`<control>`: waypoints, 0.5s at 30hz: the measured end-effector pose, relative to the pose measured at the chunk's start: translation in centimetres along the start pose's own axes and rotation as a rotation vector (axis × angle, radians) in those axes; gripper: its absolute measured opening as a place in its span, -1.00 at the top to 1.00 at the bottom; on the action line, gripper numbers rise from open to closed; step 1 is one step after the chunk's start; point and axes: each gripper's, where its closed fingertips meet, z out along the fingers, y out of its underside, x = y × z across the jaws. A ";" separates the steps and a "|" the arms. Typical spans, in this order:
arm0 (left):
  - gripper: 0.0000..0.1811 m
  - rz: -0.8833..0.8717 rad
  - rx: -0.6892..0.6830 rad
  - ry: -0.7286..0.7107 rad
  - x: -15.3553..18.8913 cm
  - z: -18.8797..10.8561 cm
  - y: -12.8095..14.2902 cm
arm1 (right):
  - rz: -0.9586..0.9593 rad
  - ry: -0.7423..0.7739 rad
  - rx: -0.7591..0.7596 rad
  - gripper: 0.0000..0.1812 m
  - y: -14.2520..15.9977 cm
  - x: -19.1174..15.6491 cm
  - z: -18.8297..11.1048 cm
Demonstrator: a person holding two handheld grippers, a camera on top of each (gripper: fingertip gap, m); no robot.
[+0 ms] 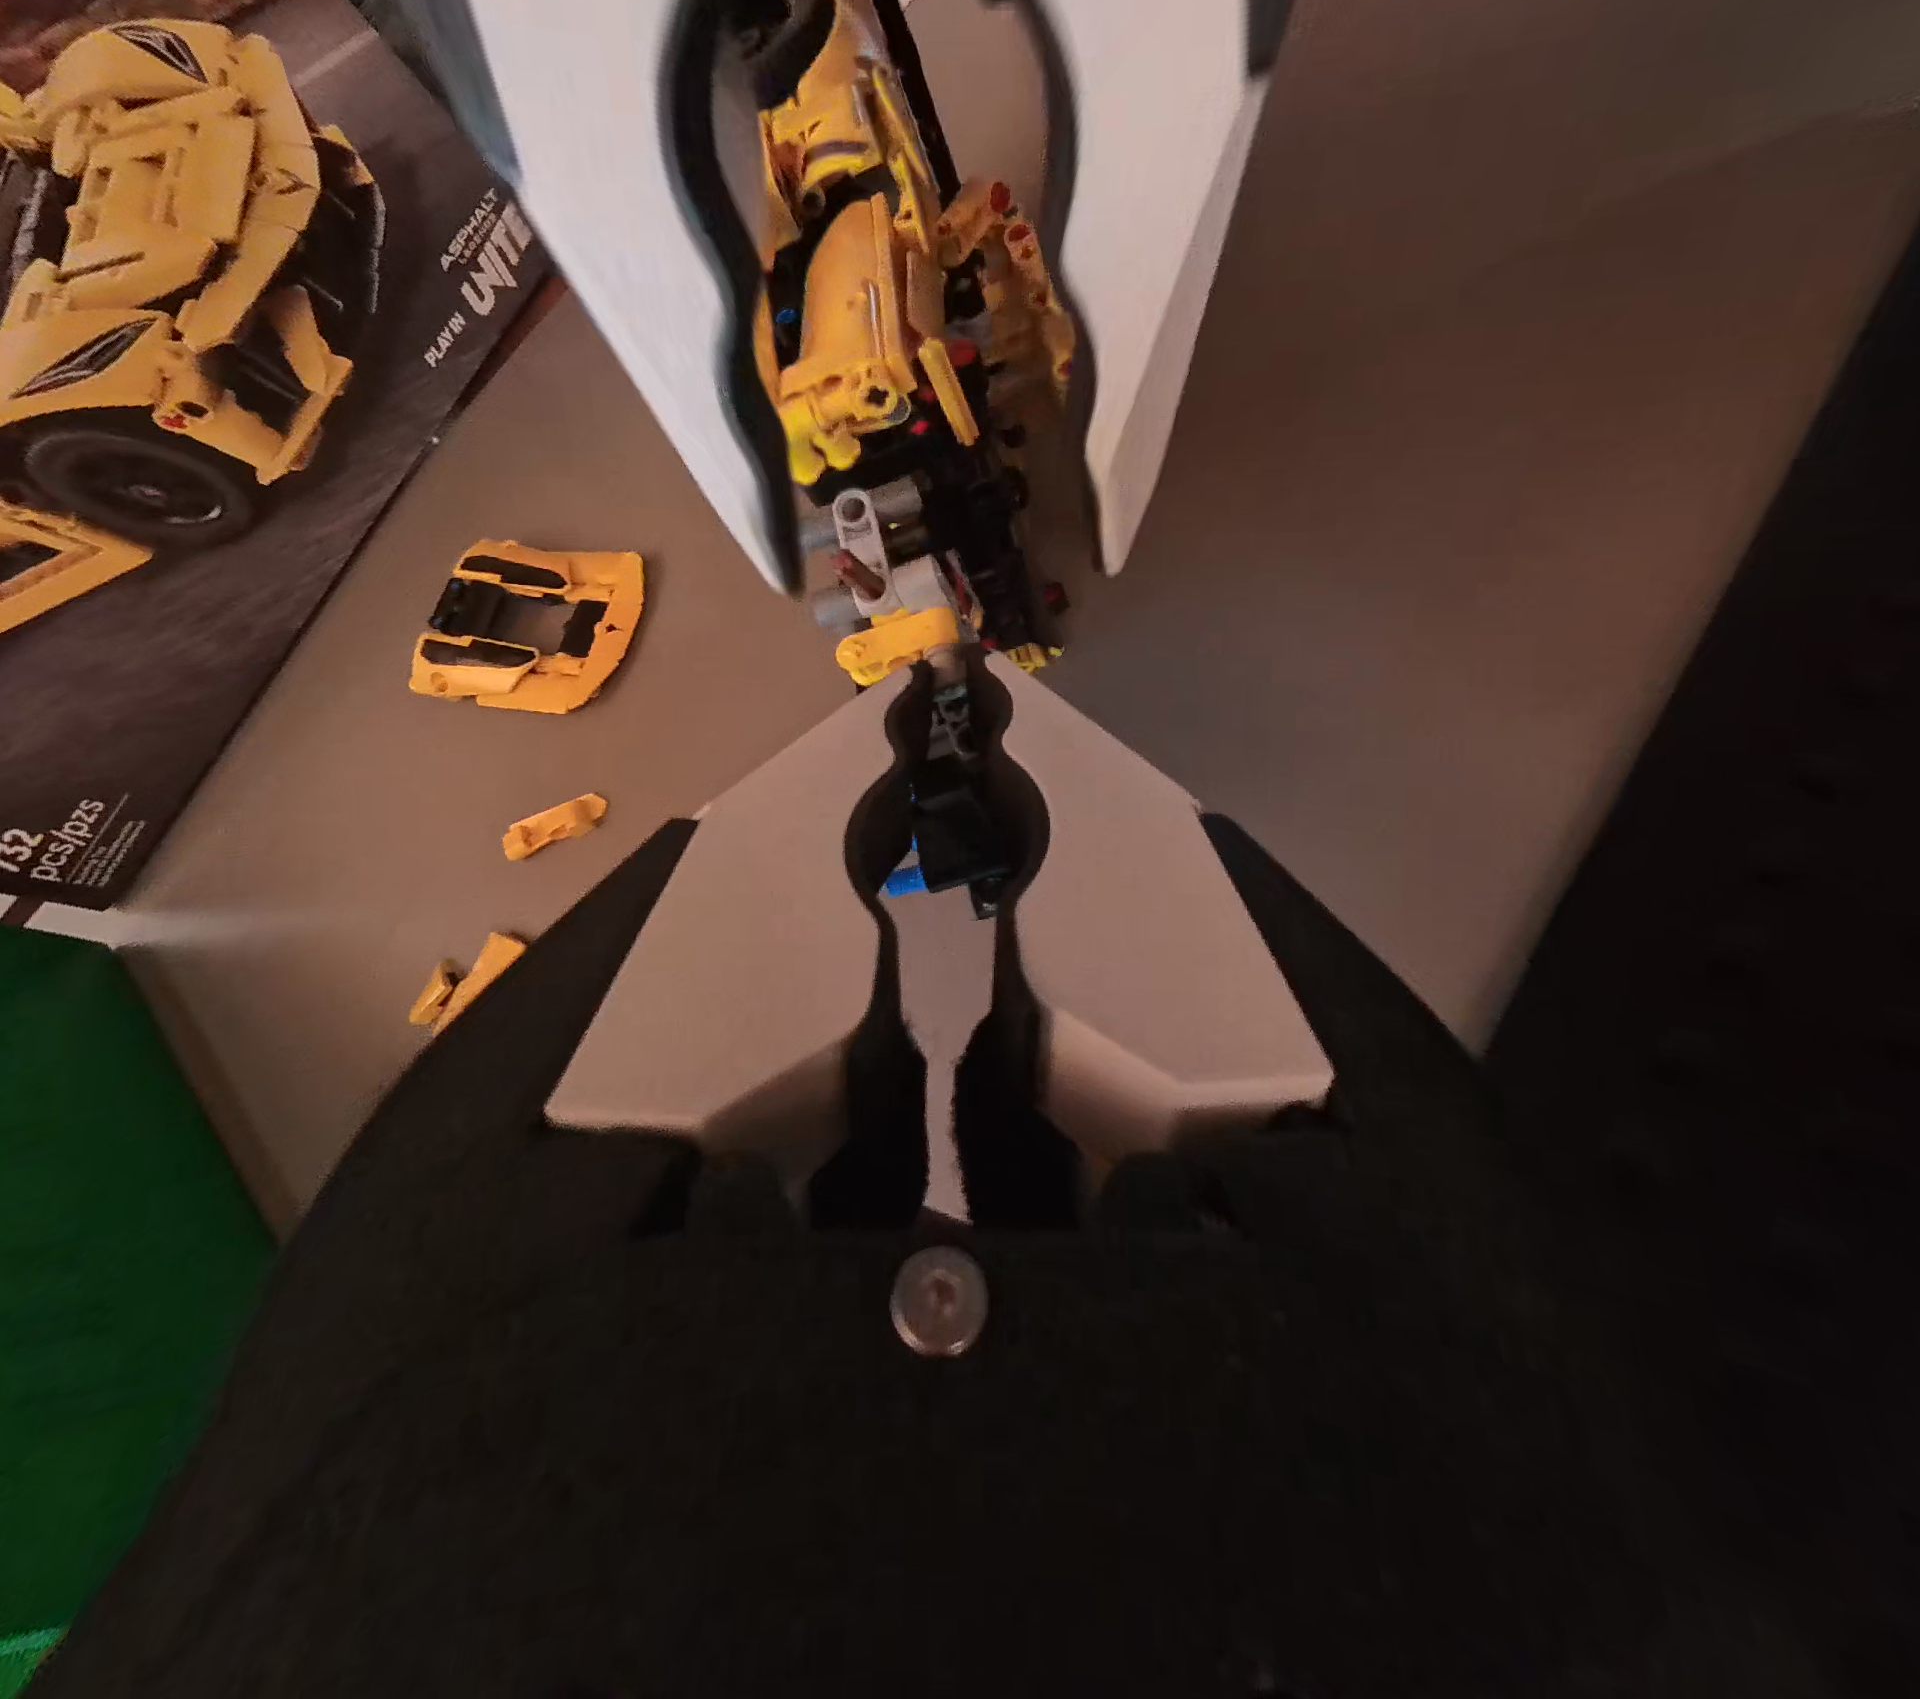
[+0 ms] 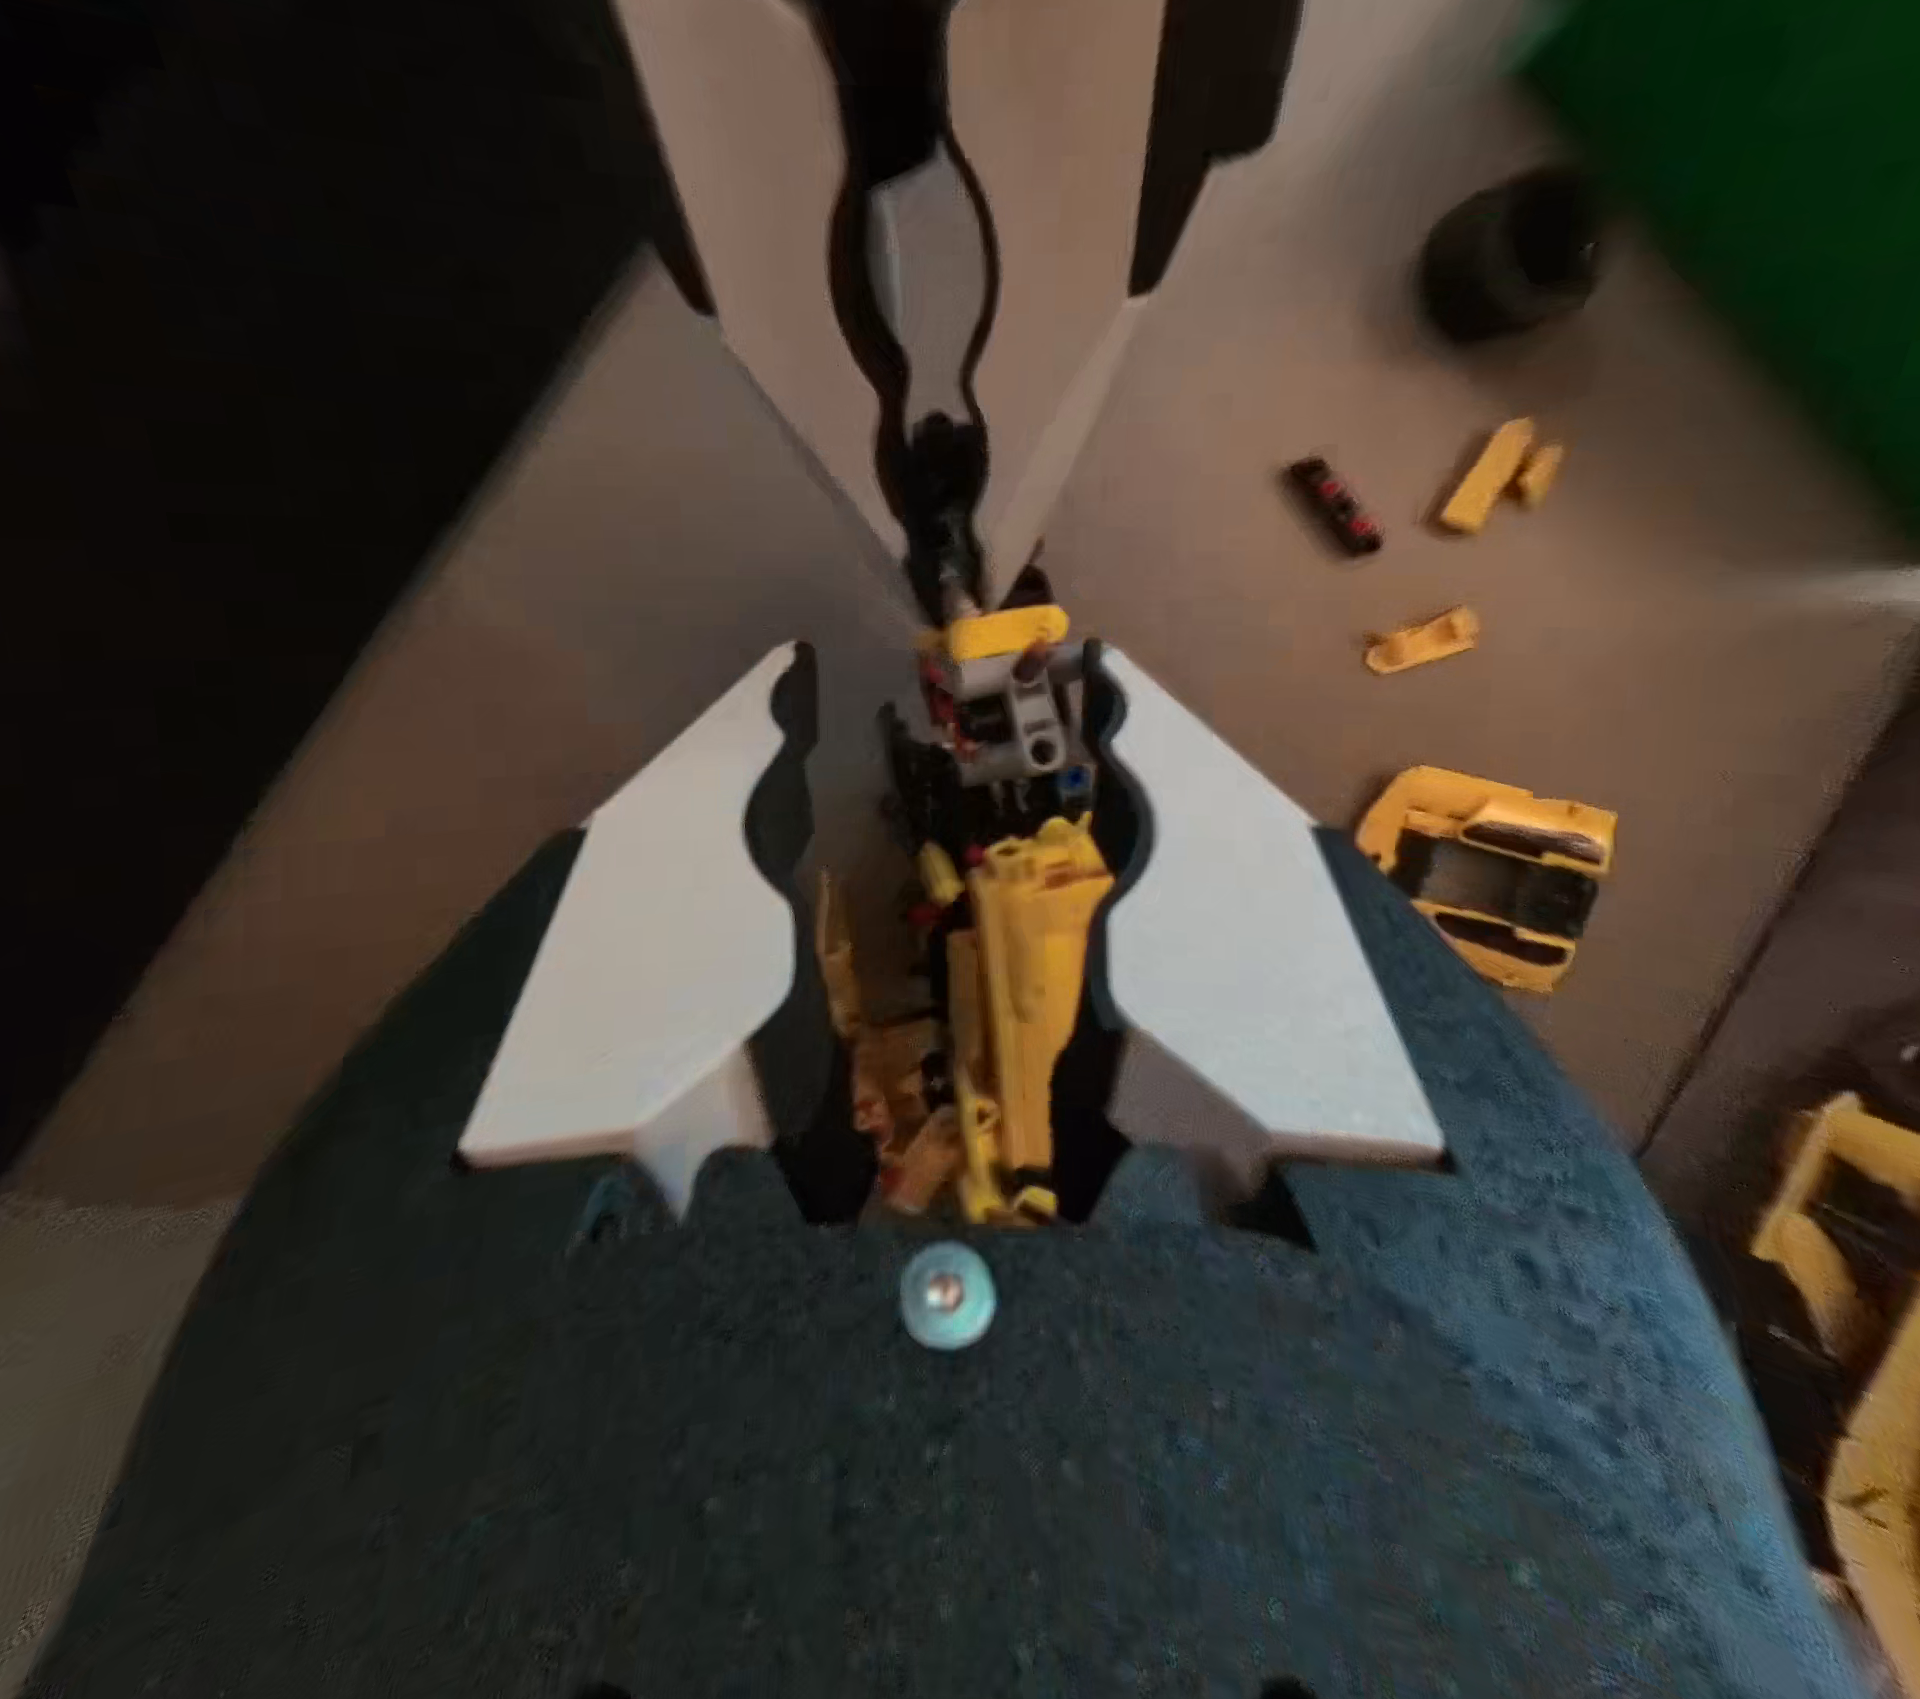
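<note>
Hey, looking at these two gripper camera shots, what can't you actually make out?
- Yellow brick car model: right wrist view, its sides hidden by the right gripper jaws shut on it.
- Black piece in the left gripper: left wrist view, mostly covered by the jaws.
- Green object: right wrist view, blurred and cut off by the edge.
- Box: left wrist view, cropped at the left edge.
</note>
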 end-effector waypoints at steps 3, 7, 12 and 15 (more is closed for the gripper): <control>0.94 0.010 0.003 0.013 0.2 0.0 0.0 | -0.050 -0.039 -0.080 0.60 0.0 0.9 1.3; 0.94 0.038 0.006 0.003 0.2 -0.1 0.1 | -0.081 -0.069 -0.135 0.73 0.1 0.7 1.6; 0.95 0.035 0.045 -0.001 0.6 -0.4 0.0 | -0.095 -0.073 -0.131 0.73 0.0 0.4 1.5; 0.95 0.023 0.059 -0.009 0.6 -0.5 0.0 | -0.084 -0.084 -0.125 0.73 0.0 0.3 1.5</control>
